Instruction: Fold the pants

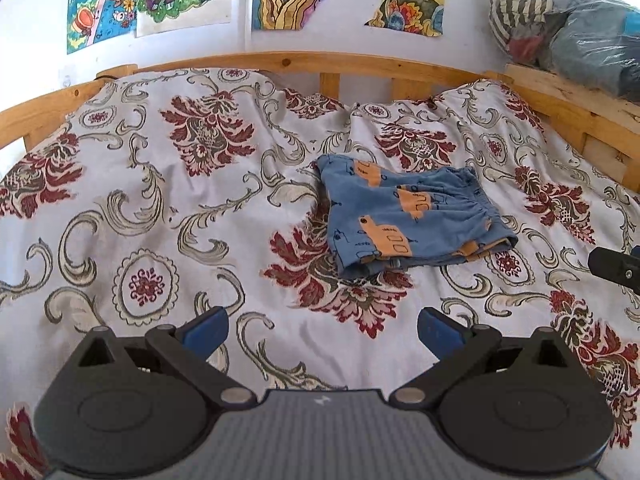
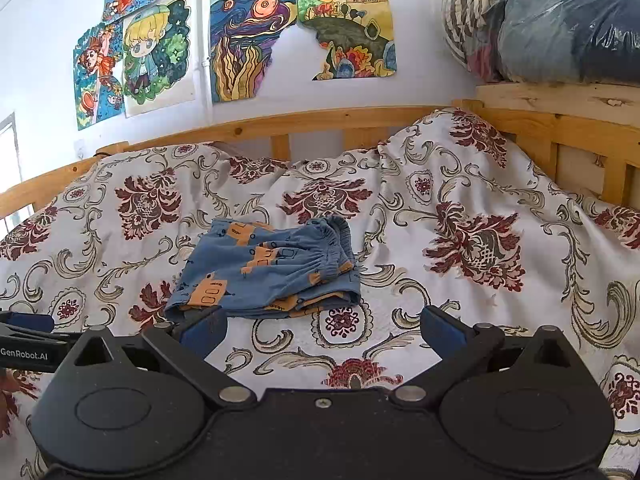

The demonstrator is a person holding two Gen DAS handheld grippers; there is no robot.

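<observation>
The blue pants with orange truck prints (image 1: 412,216) lie folded into a small stack on the floral bedspread (image 1: 160,200), waistband to the right. They also show in the right wrist view (image 2: 268,268). My left gripper (image 1: 323,330) is open and empty, held above the bedspread short of the pants. My right gripper (image 2: 323,330) is open and empty, just in front of the pants' near edge. The right gripper's tip shows at the left wrist view's right edge (image 1: 616,268). The left gripper shows at the right wrist view's left edge (image 2: 24,340).
A wooden bed rail (image 1: 304,62) runs along the back and right side. Plastic-wrapped bundles of bedding (image 2: 560,20) sit on a wooden shelf at the back right. Colourful drawings (image 2: 240,44) hang on the white wall.
</observation>
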